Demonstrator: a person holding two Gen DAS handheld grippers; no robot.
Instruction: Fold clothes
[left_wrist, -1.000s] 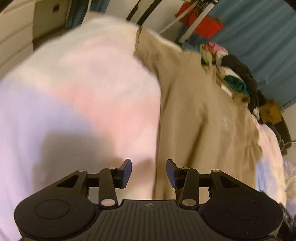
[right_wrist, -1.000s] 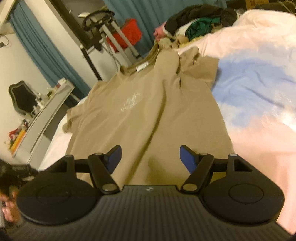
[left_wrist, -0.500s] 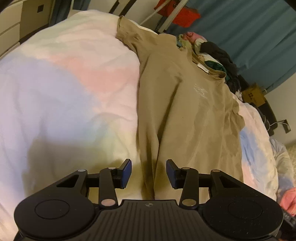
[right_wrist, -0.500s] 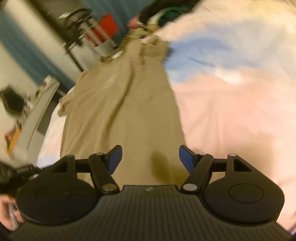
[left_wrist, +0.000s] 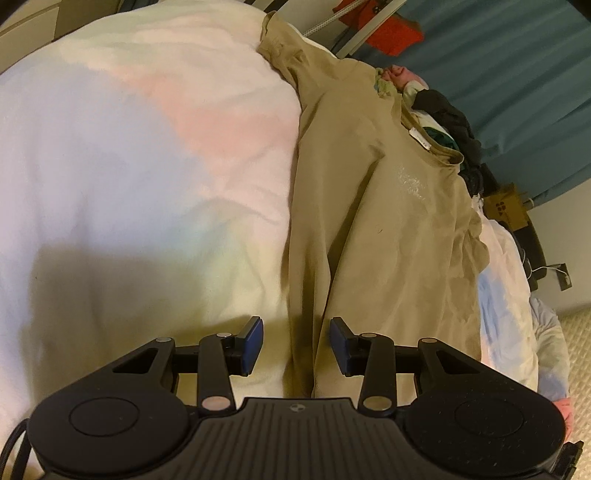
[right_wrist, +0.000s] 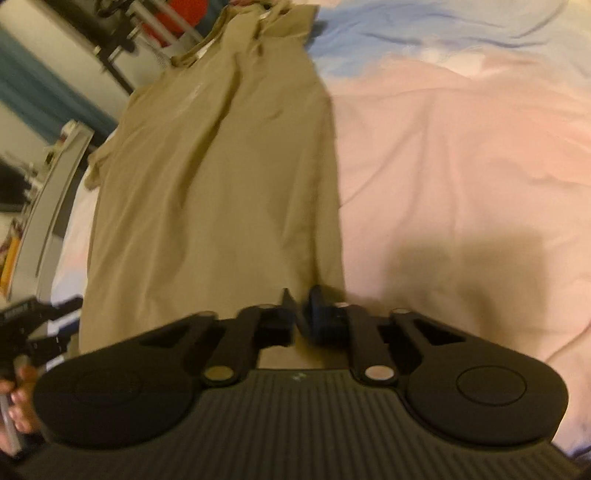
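A tan T-shirt (left_wrist: 384, 229) lies spread face up on the bed, collar far, hem near me. It also shows in the right wrist view (right_wrist: 214, 177). My left gripper (left_wrist: 295, 345) is open, its jaws on either side of the shirt's near left hem corner, just above it. My right gripper (right_wrist: 300, 308) has closed to a narrow gap at the shirt's near right hem corner; the view is blurred, so I cannot tell whether cloth is pinched.
The bed has a pastel pink, blue and white duvet (left_wrist: 129, 166). A pile of clothes (left_wrist: 443, 122) lies beyond the shirt's collar. A red-and-white rack (left_wrist: 373, 26) and blue curtains stand behind. A desk (right_wrist: 44, 199) runs along the left.
Both grippers came down toward the shirt's near hem corners. The right jaws went from wide open to nearly shut. The left jaws stayed open.
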